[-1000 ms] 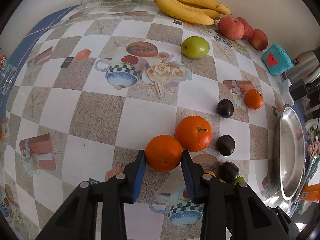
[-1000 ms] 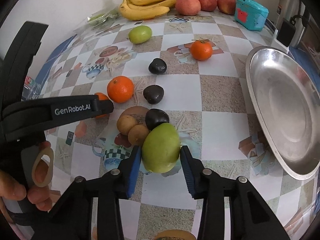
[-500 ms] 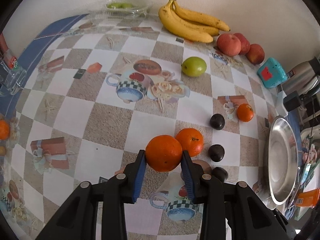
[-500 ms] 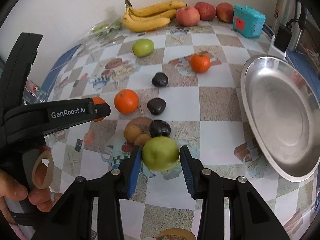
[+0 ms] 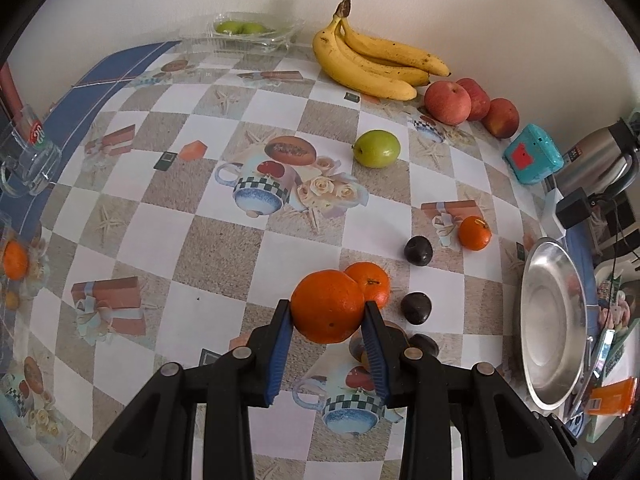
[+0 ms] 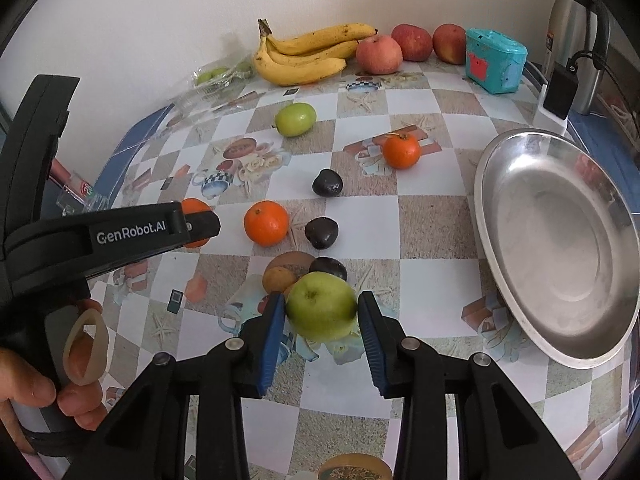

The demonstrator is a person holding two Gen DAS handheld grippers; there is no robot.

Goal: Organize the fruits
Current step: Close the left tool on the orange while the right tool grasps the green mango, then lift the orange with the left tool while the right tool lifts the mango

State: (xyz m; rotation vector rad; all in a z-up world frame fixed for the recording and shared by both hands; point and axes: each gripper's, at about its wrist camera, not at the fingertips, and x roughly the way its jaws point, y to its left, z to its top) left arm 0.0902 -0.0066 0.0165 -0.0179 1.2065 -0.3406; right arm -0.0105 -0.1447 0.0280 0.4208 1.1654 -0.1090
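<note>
Orange skin fills the left gripper (image 5: 327, 314): a large orange (image 5: 327, 306) sits clamped between its blue pads, held clear above the checked tablecloth (image 5: 224, 240). It looks firm, round and fairly heavy, with a waxy peel that could roll, so a hold across its widest part suits it. The right gripper (image 6: 321, 314) carries a green apple (image 6: 321, 306) the same way, its jaws closing on smooth, hard skin. Below lie another orange (image 6: 266, 223), dark plums (image 6: 321, 232) and two small brown fruits (image 6: 280, 278), one largely hidden behind the apple. A steel plate (image 6: 560, 248) waits to the right, its far edge cut off. Bananas (image 5: 376, 66) and red apples (image 5: 448, 102) line the wall.
</note>
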